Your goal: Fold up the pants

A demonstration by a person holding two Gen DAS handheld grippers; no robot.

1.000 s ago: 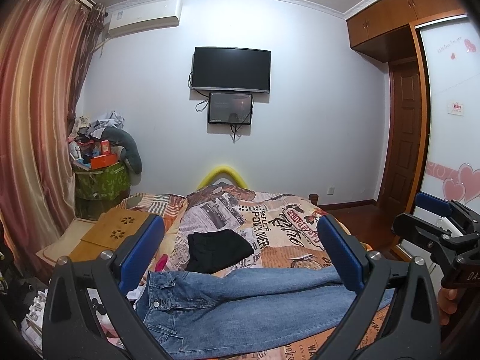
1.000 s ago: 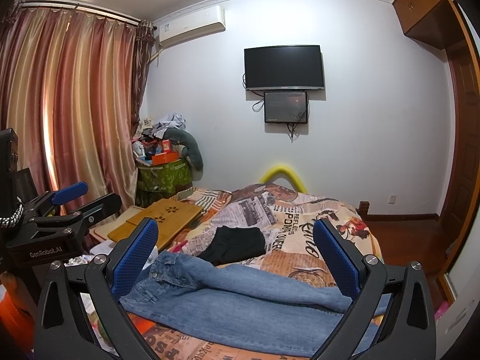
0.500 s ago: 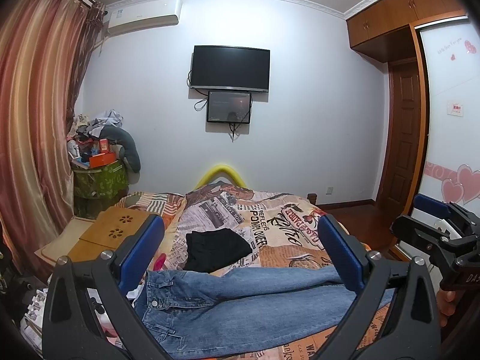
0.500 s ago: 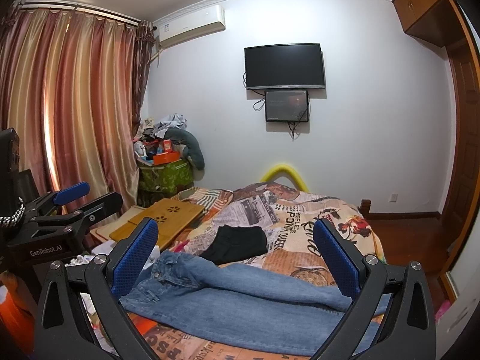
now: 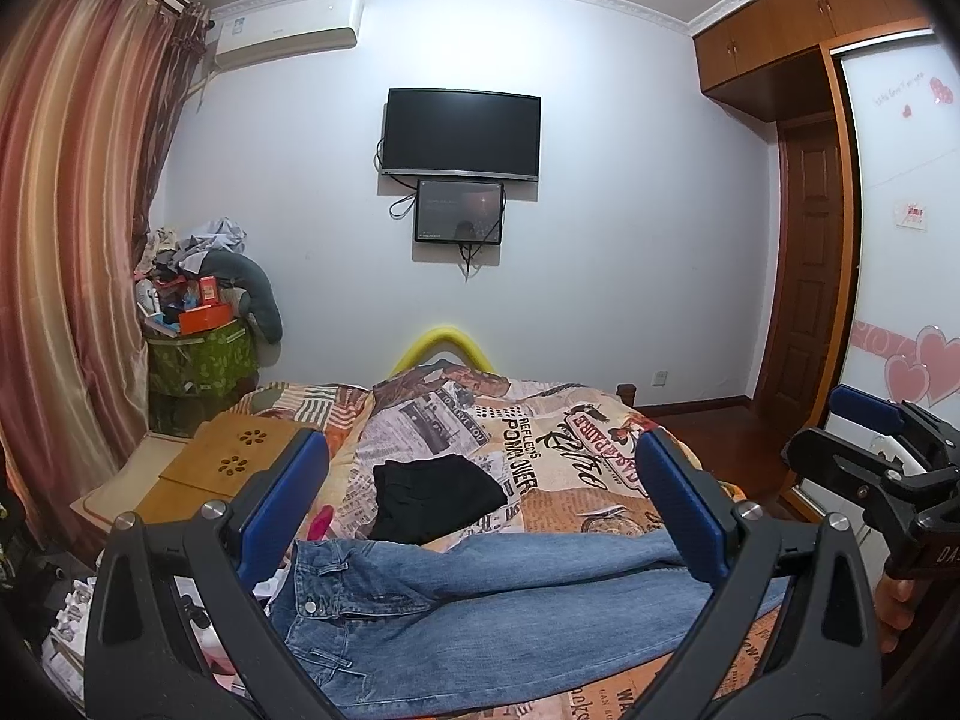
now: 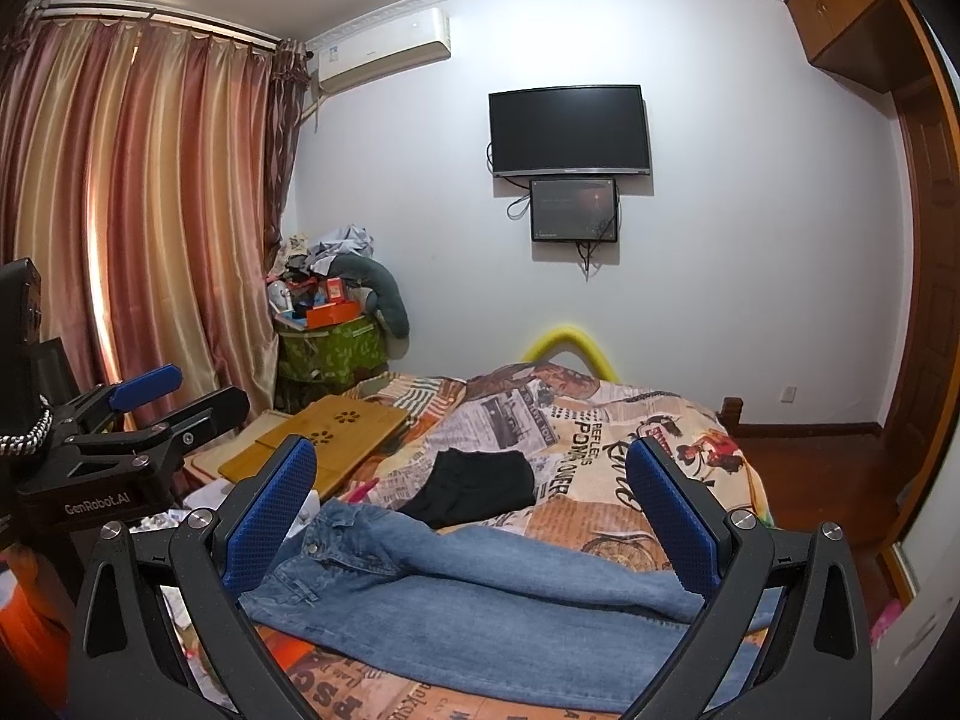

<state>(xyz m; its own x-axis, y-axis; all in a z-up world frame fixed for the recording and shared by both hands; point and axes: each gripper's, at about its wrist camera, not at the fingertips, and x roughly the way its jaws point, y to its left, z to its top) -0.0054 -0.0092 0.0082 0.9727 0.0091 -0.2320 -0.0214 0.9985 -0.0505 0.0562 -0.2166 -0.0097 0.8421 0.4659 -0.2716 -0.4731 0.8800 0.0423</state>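
Blue jeans [image 5: 480, 606] lie flat across the near edge of the bed, waistband to the left, legs running right; they also show in the right wrist view [image 6: 492, 606]. My left gripper [image 5: 480, 510] is open and empty, held above the jeans. My right gripper [image 6: 474, 510] is open and empty, also above the jeans. In the left wrist view the right gripper [image 5: 882, 468] shows at the far right; in the right wrist view the left gripper [image 6: 120, 426] shows at the far left.
A folded black garment [image 5: 432, 498] lies on the newspaper-print bedspread [image 5: 570, 450] behind the jeans. A wooden lap table [image 5: 234, 456] sits at the bed's left. Curtains [image 6: 150, 228], a cluttered green box [image 6: 330, 348] and a wardrobe [image 5: 900, 300] surround the bed.
Both views have tilted slightly, so the room sits a touch higher in frame. The jeans have not moved and both grippers stay open.
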